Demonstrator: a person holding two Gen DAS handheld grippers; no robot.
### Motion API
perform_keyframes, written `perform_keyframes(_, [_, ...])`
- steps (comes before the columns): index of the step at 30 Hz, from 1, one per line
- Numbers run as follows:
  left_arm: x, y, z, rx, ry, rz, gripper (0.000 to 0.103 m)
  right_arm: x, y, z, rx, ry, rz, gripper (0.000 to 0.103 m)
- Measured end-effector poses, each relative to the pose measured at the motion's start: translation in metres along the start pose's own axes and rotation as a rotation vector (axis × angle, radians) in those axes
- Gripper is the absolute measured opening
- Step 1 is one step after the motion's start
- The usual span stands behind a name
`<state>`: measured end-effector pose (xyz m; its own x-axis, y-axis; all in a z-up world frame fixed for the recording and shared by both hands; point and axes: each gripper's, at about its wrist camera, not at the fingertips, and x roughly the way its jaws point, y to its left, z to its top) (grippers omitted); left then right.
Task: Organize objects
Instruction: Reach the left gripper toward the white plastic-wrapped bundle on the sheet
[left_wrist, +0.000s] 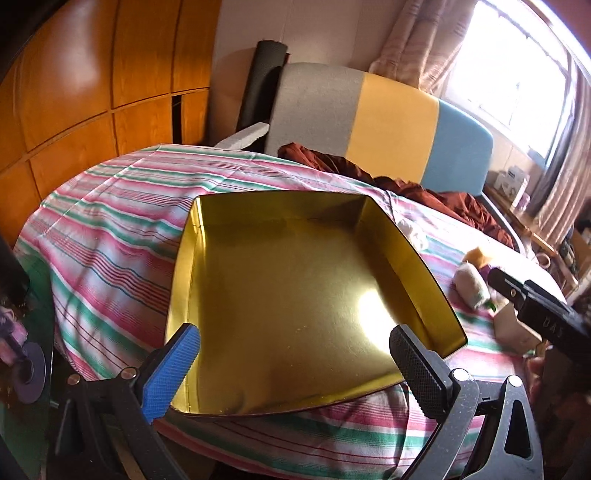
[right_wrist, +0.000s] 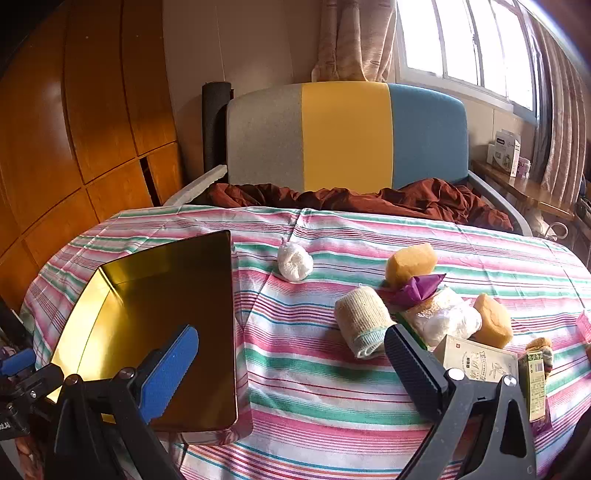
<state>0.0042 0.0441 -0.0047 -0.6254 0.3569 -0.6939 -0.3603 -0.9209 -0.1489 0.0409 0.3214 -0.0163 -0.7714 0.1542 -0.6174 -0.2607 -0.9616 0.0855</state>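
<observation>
Striped worktop (right_wrist: 332, 369) is carrying the empty gold tin (right_wrist: 155, 314) at 9 o'clock and the loose clutter at 3 o'clock. Cream cloth roll (right_wrist: 362, 317) is lying nearest, sponges (right_wrist: 410, 258) and boxes (right_wrist: 480, 362) crowding behind it. Left gripper (left_wrist: 295, 369) is hovering over the tin, fingers spread, holding nothing; right gripper (right_wrist: 291, 369) likewise. Risk: right fingers sweeping into the pile and knocking neighbours toward the 3 o'clock edge. Centre is offering open room.

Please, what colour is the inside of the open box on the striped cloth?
Shiny gold inside the open box; the left wrist view shows it best.
</observation>
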Motion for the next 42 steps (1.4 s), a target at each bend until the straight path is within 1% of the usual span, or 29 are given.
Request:
perform_keyframes(2, [0.001, -0.005, -0.002, 0.015, 0.005, -0.017, 0.103, 0.001, -0.003, 0.000, 0.000, 0.004, -0.003, 0.103])
perform_keyframes(4, [0.001, -0.008, -0.002, 0.035, 0.003, -0.015, 0.103, 0.002, -0.008, 0.000, 0.003, 0.012, 0.002, 0.103])
perform_keyframes(6, [-0.001, -0.014, 0.001, 0.072, -0.004, -0.040, 0.103, 0.003, -0.019, 0.002, 0.021, 0.017, -0.002, 0.103])
perform_keyframes(8, [-0.001, -0.021, 0.006, 0.110, -0.013, -0.067, 0.103, 0.001, -0.033, 0.007, 0.040, 0.016, -0.025, 0.103])
perform_keyframes(10, [-0.002, -0.029, 0.010, 0.142, -0.023, -0.099, 0.103, -0.002, -0.053, 0.013, 0.071, 0.015, -0.050, 0.103])
perform_keyframes(11, [-0.001, -0.035, 0.014, 0.159, -0.026, -0.132, 0.103, -0.004, -0.065, 0.016, 0.091, 0.015, -0.061, 0.103])
perform_keyframes(14, [-0.001, -0.051, 0.022, 0.194, -0.029, -0.193, 0.103, -0.014, -0.101, 0.024, 0.152, 0.007, -0.121, 0.103])
perform_keyframes(17, [0.001, -0.065, 0.031, 0.232, -0.042, -0.228, 0.103, -0.024, -0.136, 0.031, 0.194, -0.011, -0.191, 0.103])
perform_keyframes(19, [0.005, -0.075, 0.037, 0.265, -0.046, -0.236, 0.103, -0.026, -0.159, 0.037, 0.219, -0.016, -0.227, 0.103])
perform_keyframes(22, [0.012, -0.092, 0.050, 0.302, -0.019, -0.273, 0.103, -0.024, -0.183, 0.039, 0.253, -0.023, -0.256, 0.103])
perform_keyframes(25, [0.024, -0.113, 0.063, 0.363, -0.004, -0.245, 0.103, -0.017, -0.200, 0.033, 0.317, -0.030, -0.234, 0.103])
perform_keyframes(27, [0.033, -0.124, 0.071, 0.384, 0.006, -0.248, 0.103, -0.012, -0.207, 0.028, 0.365, -0.004, -0.216, 0.103])
perform_keyframes(29, [0.046, -0.137, 0.081, 0.404, 0.018, -0.243, 0.103, -0.010, -0.213, 0.026, 0.396, -0.008, -0.190, 0.103])
perform_keyframes(34, [0.083, -0.162, 0.103, 0.427, 0.073, -0.239, 0.103, -0.008, -0.220, 0.023, 0.437, 0.012, -0.145, 0.103])
perform_keyframes(37, [0.108, -0.177, 0.116, 0.449, 0.110, -0.242, 0.103, -0.008, -0.219, 0.023, 0.433, 0.013, -0.132, 0.103])
perform_keyframes(40, [0.141, -0.194, 0.131, 0.449, 0.189, -0.250, 0.103, -0.007, -0.214, 0.025, 0.413, 0.015, -0.112, 0.103])
perform_keyframes(42, [0.162, -0.203, 0.137, 0.434, 0.227, -0.243, 0.103, -0.006, -0.210, 0.027, 0.391, 0.018, -0.103, 0.103])
